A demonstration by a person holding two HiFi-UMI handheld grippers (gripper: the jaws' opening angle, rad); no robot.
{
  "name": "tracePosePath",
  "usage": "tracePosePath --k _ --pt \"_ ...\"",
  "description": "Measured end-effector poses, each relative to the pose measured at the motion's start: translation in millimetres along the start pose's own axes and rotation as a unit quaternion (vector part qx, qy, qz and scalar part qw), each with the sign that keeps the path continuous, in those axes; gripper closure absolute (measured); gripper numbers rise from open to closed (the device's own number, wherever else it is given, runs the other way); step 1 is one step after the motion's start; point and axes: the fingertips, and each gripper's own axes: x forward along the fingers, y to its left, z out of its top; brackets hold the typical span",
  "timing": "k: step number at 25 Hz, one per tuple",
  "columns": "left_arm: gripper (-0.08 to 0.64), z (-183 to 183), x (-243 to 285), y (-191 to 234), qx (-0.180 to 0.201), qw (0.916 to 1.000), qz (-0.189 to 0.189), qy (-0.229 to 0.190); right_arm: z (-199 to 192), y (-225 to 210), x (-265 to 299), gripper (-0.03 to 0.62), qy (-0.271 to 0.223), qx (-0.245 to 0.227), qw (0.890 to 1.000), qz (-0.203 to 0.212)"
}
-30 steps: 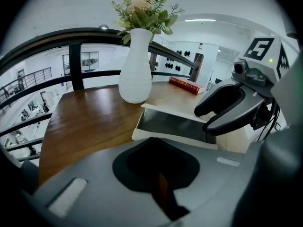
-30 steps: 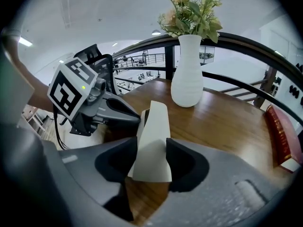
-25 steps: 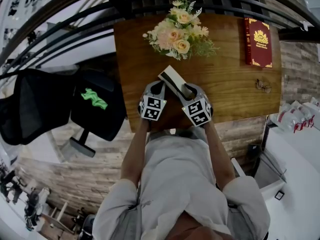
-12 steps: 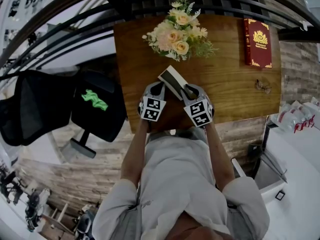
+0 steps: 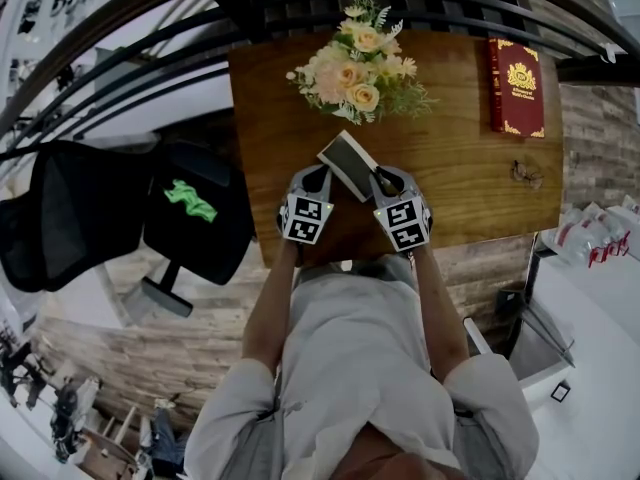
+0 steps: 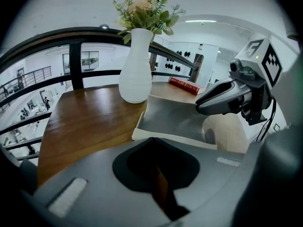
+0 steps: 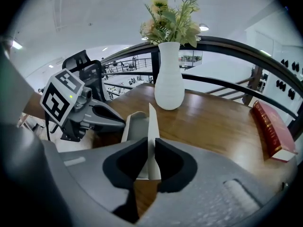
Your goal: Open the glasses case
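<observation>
The glasses case (image 5: 345, 158) stands open on the wooden table (image 5: 460, 168), its cream lid raised. In the left gripper view its grey-lined base (image 6: 175, 119) lies just beyond my left gripper (image 6: 151, 141), whose tips meet at the base's near rim. The upright lid (image 7: 152, 122) runs edge-on between the pads of my right gripper (image 7: 150, 148), whose jaws are closing on it. From the head view, my left gripper (image 5: 318, 174) sits at the case's left and my right gripper (image 5: 380, 181) at its right.
A white vase of flowers (image 5: 360, 63) stands behind the case. A red book (image 5: 517, 83) lies at the far right, and folded glasses (image 5: 525, 171) near the right edge. A dark railing (image 7: 265, 56) borders the table's far side. A black chair (image 5: 120, 208) is on the left.
My right gripper has shifted slightly right and its jaws have narrowed around the lid. The left gripper and the case base have stayed put.
</observation>
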Motion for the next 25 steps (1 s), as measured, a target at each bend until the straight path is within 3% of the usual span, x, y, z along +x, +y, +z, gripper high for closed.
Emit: tracePosePath --k 25 --pt "0.540 0 3 0 0.004 1.0000 0.001 0.001 -8 -35 8 0.552 0.002 0.041 0.998 -0.048"
